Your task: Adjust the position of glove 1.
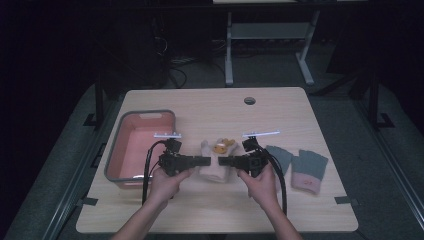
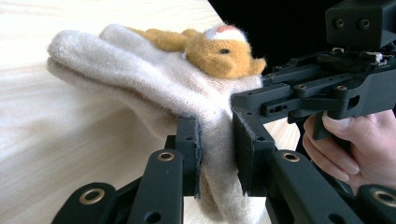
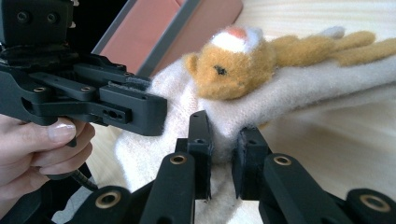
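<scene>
Both hands meet over the middle of the pale wooden desk (image 1: pixel 215 210), a little toward the person's edge. The left hand-held gripper (image 1: pixel 206 160) and the right hand-held gripper (image 1: pixel 223 161) point at each other, tips nearly touching, with the cream knitted woollen mitten bearing a small orange plush animal (image 1: pixel 216 159) caught between them. In the left gripper view, the jaws are clamped on a fold of the mitten's (image 2: pixel 140 88) cuff end; in the right gripper view, the right pair likewise pinches the cream knit (image 3: pixel 289 88) just under the plush head. The mitten's fingertip end lies away from the person and rests on the wood.

To the left, just beside the left hand, sits a salmon-pink plastic tub with a grey rim (image 1: pixel 115 150), its near corner close to the desk's left edge. To the right lie two grey knitted gloves with pink cuffs (image 1: pixel 300 167), side by side, just past the right hand (image 1: pixel 260 184). The far half of the desk is bare up to a round cable hole (image 1: pixel 249 100), as is the near strip along the front edge.
</scene>
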`<state>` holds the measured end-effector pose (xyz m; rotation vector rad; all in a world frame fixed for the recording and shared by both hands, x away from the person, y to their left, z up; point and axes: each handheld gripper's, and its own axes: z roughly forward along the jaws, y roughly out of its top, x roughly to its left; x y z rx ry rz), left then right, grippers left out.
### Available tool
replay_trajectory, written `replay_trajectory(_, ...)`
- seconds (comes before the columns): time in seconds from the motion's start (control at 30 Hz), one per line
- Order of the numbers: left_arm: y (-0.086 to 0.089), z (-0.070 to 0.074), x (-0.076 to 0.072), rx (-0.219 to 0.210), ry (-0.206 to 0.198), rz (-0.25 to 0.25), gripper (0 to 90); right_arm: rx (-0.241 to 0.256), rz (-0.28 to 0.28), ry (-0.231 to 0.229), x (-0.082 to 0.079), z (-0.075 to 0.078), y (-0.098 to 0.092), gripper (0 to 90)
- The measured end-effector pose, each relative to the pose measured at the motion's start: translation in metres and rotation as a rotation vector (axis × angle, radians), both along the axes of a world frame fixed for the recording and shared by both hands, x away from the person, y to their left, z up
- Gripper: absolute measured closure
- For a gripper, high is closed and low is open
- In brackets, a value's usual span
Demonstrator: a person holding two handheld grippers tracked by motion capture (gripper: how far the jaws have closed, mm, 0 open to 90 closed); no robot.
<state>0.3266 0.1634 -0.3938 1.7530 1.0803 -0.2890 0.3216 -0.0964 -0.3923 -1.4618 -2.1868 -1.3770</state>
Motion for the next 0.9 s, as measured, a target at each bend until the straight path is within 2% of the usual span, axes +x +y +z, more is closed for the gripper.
replay_trajectory(0.43,0.018,0.019,0.007,-0.013,-0.034,0.021,73.1,-0.012,0.03,-0.024,0.013,0.023,0.017,79.4)
replay_trajectory(0.7,0.029,0.034,0.013,-0.015,-0.051,0.041,73.1,-0.001,0.047,-0.026,0.024,0.037,0.027,79.4)
replay_trajectory(0.9,0.039,0.044,0.015,-0.016,-0.063,0.052,73.2,0.002,0.062,-0.043,0.03,0.045,0.035,79.4)
